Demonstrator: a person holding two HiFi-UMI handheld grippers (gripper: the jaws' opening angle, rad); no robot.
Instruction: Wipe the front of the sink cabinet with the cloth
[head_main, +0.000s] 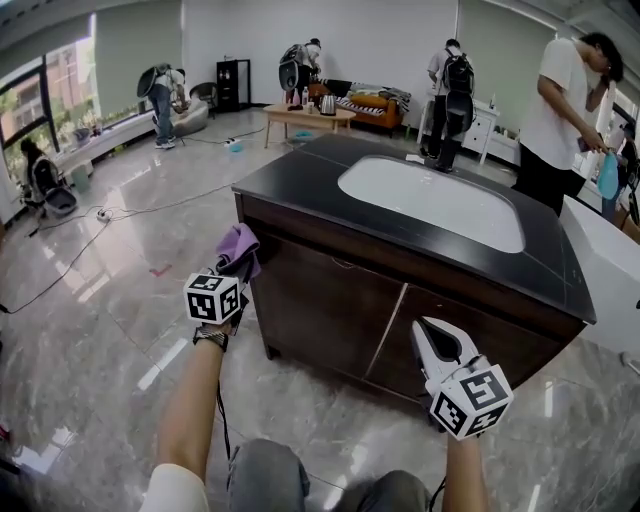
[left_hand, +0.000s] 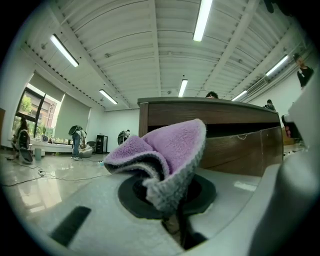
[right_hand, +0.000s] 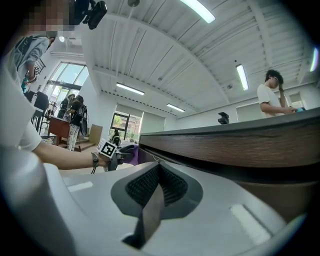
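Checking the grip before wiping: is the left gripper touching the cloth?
Touching. In the left gripper view, the left gripper is pinched shut on the bunched lower end of the cloth.

Head view: on the left gripper (head_main: 235, 270) the jaws are basically buried under the bunched purple fleece cloth (head_main: 240, 248), so only its marker cube shows clearly. The right gripper (head_main: 430, 332) sits in front of the dark wood sink cabinet (head_main: 330, 290) and covers part of the front's lower edge, toward the right corner. Stuff on the low wooden coffee table (head_main: 308, 114) at the back is too small to tell. Left gripper view: the cloth hides the jaw tips, and the gripper's own body blocks the cabinet front's right end.
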